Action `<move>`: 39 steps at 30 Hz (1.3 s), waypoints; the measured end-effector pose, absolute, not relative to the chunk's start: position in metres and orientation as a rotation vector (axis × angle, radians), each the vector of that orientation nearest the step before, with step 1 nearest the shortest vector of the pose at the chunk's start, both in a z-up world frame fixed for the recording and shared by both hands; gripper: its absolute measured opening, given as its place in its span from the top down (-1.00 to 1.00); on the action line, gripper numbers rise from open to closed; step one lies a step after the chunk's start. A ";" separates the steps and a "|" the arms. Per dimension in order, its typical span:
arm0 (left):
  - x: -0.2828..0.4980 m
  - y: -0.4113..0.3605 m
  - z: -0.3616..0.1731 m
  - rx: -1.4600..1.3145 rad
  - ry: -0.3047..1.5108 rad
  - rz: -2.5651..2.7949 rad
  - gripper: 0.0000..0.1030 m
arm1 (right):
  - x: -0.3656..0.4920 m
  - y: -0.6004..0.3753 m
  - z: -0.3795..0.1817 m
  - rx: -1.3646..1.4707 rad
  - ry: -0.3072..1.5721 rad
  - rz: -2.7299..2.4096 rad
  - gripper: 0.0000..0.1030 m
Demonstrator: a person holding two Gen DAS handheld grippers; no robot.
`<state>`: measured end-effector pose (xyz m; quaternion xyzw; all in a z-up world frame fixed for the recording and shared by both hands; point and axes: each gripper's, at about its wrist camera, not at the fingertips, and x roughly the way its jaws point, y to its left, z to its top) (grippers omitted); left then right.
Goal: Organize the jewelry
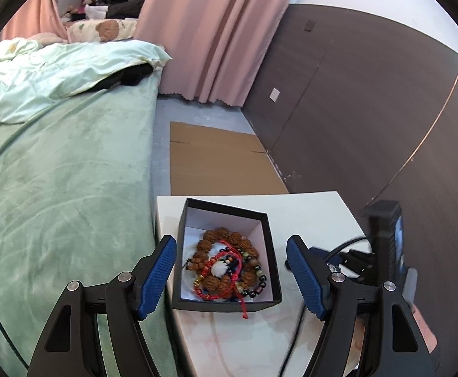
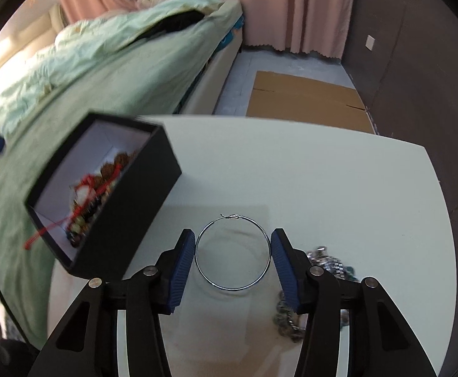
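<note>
blue pads of the right gripper (image 2: 232, 259) sit nearest the lens, spread wide, with a thin silver hoop (image 2: 232, 253) framed exactly between them. the hoop lies on the white table (image 2: 338, 188); each pad stands just beside, perhaps touching, the hoop's outer edge, left pad at its left side, right pad at its right. whether the hoop is already lifted or squeezed cannot be told. being round, it has no long axis; its small clasp points away from the jaws, on the far side of the ring. just right of the right pad lies a heap of silver chain jewelry (image 2: 323, 264), partly hidden behind the finger.

ahead and to the left of these jaws sits the black box (image 2: 128, 207), blurred, holding beaded bracelets (image 2: 103, 182) and a red cord that trails over its near wall.

from the left wrist view, the left gripper (image 1: 231, 275) is spread too and grips nothing; the box (image 1: 269, 251) lies straight ahead between its pads, which flank its side walls without clearly touching them.

judging from this, the right hand owns the hoop, and the move turns on carrying it forward and left into the box, which the left jaws seem placed to steady.
</note>
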<state>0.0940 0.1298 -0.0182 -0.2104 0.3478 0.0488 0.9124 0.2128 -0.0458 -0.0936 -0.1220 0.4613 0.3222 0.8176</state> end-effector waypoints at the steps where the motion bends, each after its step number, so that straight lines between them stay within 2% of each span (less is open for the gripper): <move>1: 0.094 0.128 -0.018 -0.431 0.718 0.099 -0.42 | 0.214 -0.050 -0.088 -0.224 0.973 0.697 0.01; 8: 0.091 0.128 -0.026 -0.423 0.773 0.129 -0.42 | 0.205 -0.064 -0.059 -0.039 0.896 0.800 0.01; 17: 0.074 0.142 -0.040 -0.411 0.863 0.233 -0.42 | 0.182 -0.049 -0.042 0.036 0.824 0.918 0.01; 39: 0.040 0.160 -0.038 -0.433 0.863 0.268 -0.42 | 0.167 -0.001 -0.068 0.171 0.969 0.998 -0.03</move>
